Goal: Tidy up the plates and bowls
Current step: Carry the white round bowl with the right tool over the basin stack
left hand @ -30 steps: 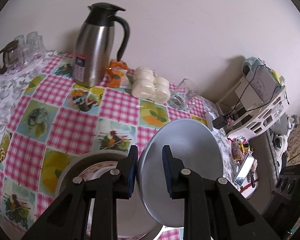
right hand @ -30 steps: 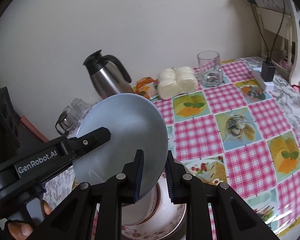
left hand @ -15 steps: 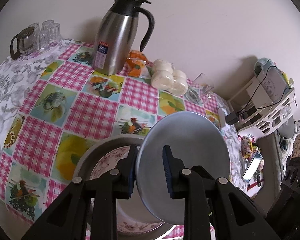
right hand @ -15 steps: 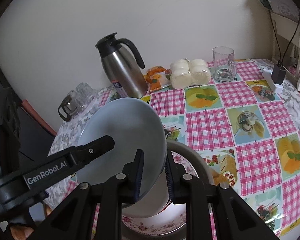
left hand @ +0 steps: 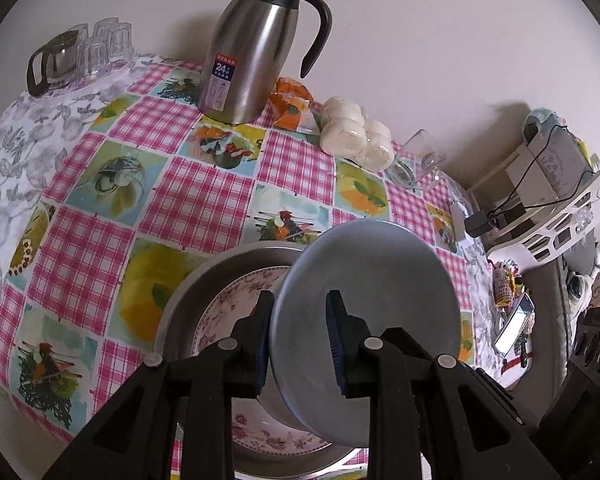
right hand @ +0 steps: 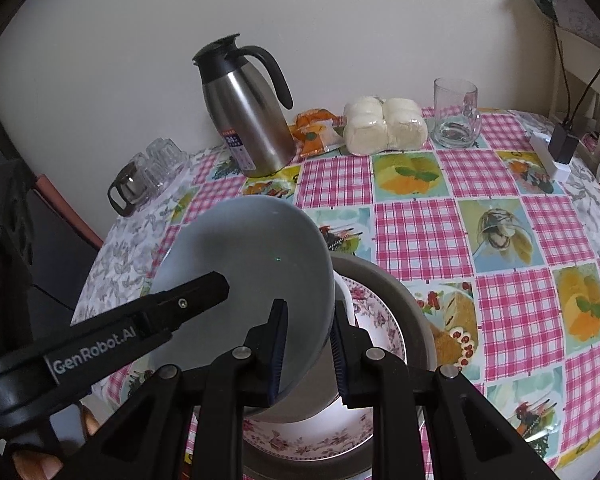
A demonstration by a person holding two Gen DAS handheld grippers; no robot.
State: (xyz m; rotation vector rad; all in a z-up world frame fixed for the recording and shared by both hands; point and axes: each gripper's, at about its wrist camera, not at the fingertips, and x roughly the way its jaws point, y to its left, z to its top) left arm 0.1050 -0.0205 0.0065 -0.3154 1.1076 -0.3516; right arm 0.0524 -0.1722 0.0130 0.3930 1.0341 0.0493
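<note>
A pale blue-grey bowl (left hand: 372, 300) hangs tilted on edge over a metal basin (left hand: 196, 284). My left gripper (left hand: 300, 340) is shut on the bowl's rim, one pad on each side of the wall. In the right wrist view the bowl (right hand: 244, 264) shows its hollow side, and my right gripper (right hand: 309, 354) is shut on the opposite rim. One of the left fingers (right hand: 188, 304) reaches across the bowl's inside. The basin (right hand: 404, 296) holds a floral plate (right hand: 374, 316), also seen as the floral plate (left hand: 224, 308) from the left. Something white (right hand: 346, 300) stands on it, mostly hidden by the bowl.
On the checked tablecloth stand a steel jug (left hand: 256, 52), an orange packet (left hand: 292, 108), wrapped buns (left hand: 356, 132) and a glass mug (left hand: 420, 160). Small glasses (left hand: 84, 52) sit at the far left. A white rack (left hand: 552, 192) stands past the table's right edge.
Both grippers have carried the bowl down and closer over the basin. More of the basin and the floral plate now shows beneath the bowl.
</note>
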